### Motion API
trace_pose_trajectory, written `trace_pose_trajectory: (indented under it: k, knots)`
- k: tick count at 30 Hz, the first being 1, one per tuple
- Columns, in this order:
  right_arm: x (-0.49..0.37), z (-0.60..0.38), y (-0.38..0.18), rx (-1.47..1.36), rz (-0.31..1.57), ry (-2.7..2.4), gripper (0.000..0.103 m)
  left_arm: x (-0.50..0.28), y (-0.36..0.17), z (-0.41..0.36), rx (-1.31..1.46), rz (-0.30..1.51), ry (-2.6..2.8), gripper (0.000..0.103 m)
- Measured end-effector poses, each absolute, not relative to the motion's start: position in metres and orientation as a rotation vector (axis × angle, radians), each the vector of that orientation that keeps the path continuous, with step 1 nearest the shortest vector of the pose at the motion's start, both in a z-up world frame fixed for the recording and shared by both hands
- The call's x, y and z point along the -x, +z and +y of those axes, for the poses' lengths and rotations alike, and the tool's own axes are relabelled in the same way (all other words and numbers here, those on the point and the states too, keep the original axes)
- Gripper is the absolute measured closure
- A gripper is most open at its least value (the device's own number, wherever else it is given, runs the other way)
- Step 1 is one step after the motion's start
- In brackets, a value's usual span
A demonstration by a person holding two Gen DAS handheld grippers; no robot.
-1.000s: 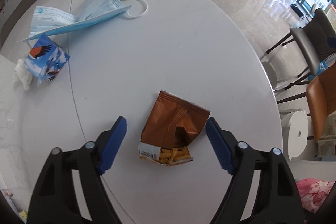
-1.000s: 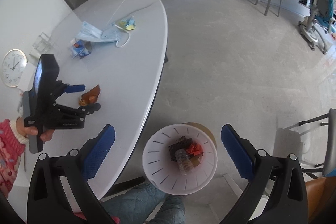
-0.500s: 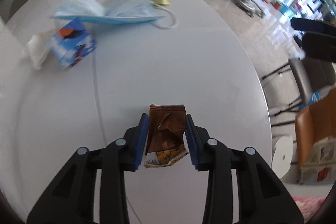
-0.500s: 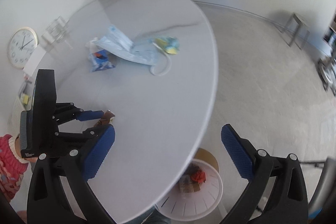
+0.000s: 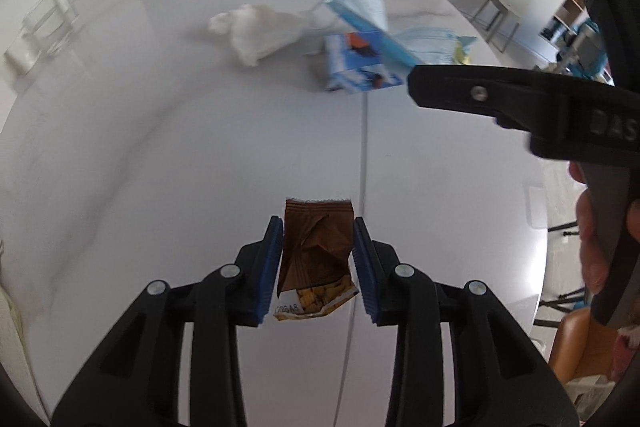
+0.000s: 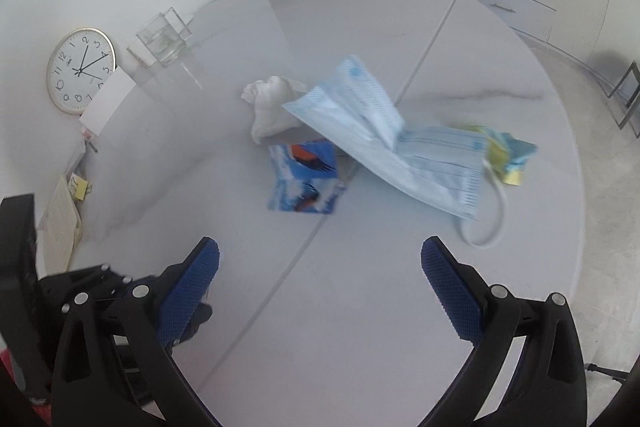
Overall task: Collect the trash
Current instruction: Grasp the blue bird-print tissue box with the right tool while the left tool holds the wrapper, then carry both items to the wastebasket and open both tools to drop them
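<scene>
The white oval bench (image 6: 360, 307) carries the trash. At its far middle lie a pale blue face mask (image 6: 400, 143), a crumpled white tissue (image 6: 272, 107) and a blue printed packet (image 6: 304, 183), close together. The right claw (image 6: 320, 279) hangs wide open above the near bench. The left claw (image 5: 318, 263) grips a brown snack wrapper (image 5: 316, 255) between its pads, near the front edge.

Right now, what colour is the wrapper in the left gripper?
Brown wrapper, clearest in the left wrist view.

One brown snack wrapper (image 5: 316, 251), one blue packet (image 6: 305, 176), two face masks (image 6: 400, 151), one tissue (image 6: 272, 107).
</scene>
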State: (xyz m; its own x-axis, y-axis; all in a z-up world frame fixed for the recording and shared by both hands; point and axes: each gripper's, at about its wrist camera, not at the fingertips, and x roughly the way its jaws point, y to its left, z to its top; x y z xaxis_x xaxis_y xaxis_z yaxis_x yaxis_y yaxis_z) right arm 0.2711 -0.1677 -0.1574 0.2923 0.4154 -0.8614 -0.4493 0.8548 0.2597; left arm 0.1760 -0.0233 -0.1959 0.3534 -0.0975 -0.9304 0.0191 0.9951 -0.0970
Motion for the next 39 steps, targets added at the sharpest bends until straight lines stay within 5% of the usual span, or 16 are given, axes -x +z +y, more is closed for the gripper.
trace_pose_trajectory:
  k: [9, 12, 14, 17, 39]
  knots:
    - [-0.293, -0.120, -0.188, 0.100, 1.166, 0.479, 0.006, -0.168, -0.202, 0.004, 0.149, 1.209, -0.029, 0.068]
    - [-0.303, -0.110, -0.201, 0.125, 1.193, 0.435, 0.018, -0.168, -0.204, 0.005, 0.165, 1.218, -0.019, 0.068]
    - [-0.307, -0.108, -0.208, 0.122, 1.213, 0.422, 0.038, -0.169, -0.206, 0.000, 0.170, 1.222, -0.014, 0.068]
    - [-0.307, -0.112, -0.209, 0.117, 1.219, 0.413, 0.053, -0.167, -0.203, 0.003, 0.158, 1.216, -0.008, 0.068]
    - [-0.174, -0.156, -0.178, 0.069, 1.287, 0.609, 0.053, -0.081, -0.186, -0.020, 0.124, 1.231, -0.031, 0.068]
